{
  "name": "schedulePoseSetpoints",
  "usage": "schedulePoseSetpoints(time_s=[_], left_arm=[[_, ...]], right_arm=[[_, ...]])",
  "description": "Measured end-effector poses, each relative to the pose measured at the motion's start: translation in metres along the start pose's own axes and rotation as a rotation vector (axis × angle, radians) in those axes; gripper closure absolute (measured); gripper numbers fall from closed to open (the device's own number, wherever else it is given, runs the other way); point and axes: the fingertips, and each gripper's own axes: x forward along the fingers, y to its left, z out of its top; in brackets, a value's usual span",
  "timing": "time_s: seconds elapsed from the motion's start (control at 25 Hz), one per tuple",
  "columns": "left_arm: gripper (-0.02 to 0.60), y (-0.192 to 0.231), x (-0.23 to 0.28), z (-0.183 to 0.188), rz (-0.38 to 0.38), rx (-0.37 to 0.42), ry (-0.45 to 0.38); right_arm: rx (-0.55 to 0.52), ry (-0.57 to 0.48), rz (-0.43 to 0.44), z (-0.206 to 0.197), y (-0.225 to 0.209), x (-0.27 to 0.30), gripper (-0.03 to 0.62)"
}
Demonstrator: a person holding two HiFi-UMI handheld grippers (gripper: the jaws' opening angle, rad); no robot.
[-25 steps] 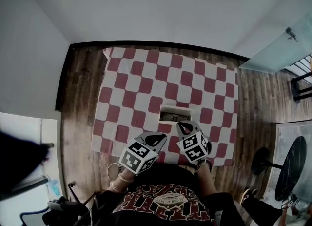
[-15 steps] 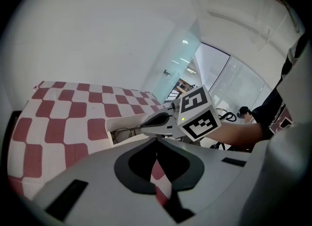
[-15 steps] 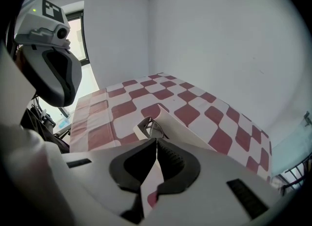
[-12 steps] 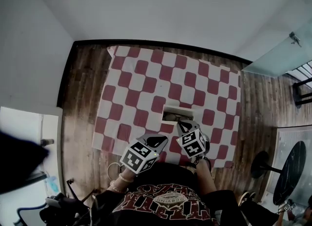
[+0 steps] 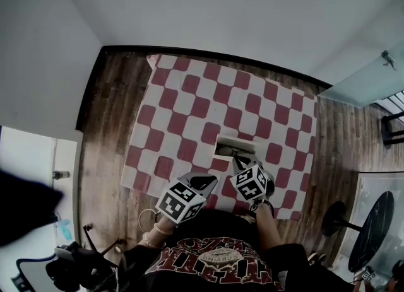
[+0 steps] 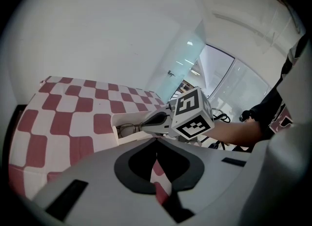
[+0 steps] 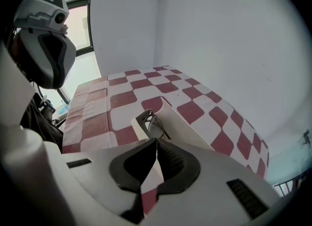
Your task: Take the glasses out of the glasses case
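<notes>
Right gripper [image 7: 156, 140]: jaws are closed, tips meeting, and they grip no object. The tips sit at the near end of the white glasses case [image 7: 181, 124]. No view settles whether they touch its wall.

Left gripper [image 6: 156, 139]: jaws are likewise together and closed on themselves. Only checked cloth shows behind the tips. In the head view it hangs over the near edge of the table, just left of the right gripper and apart from the case.

Glasses [image 7: 150, 122]: dark-framed, lying inside the open case at its near end, just beyond the right gripper's tips.

Obstruction: in the left gripper view, the right gripper's jaws and marker cube cross in front of the right part of the case. Only the left end of the case and one lens can be seen there.

Surroundings: the case rests on a red-and-white checked tablecloth [image 5: 189, 101], toward the near side and right of centre. The table stands on a dark wooden floor [image 5: 104, 114], close to a white wall [image 5: 221, 7]. A glass door [image 5: 363, 82] stands to the right.
</notes>
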Motion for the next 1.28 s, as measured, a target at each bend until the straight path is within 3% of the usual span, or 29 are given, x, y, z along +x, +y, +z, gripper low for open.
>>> schedulePoseSetpoints(time_s=[0.28, 0.6, 1.28], left_arm=[[0.572, 0.008, -0.007, -0.005, 0.024, -0.033, -0.016], [0.572, 0.015, -0.013, -0.014, 0.041, -0.072, -0.026], [0.572, 0.030, -0.021, -0.020, 0.069, -0.145, -0.064]], right_arm=[[-0.106, 0.042, -0.008, 0.001, -0.001, 0.008, 0.574], [-0.433, 0.180, -0.094, -0.007, -0.007, 0.019, 0.574], [-0.528, 0.239, -0.016, -0.007, -0.008, 0.026, 0.572]])
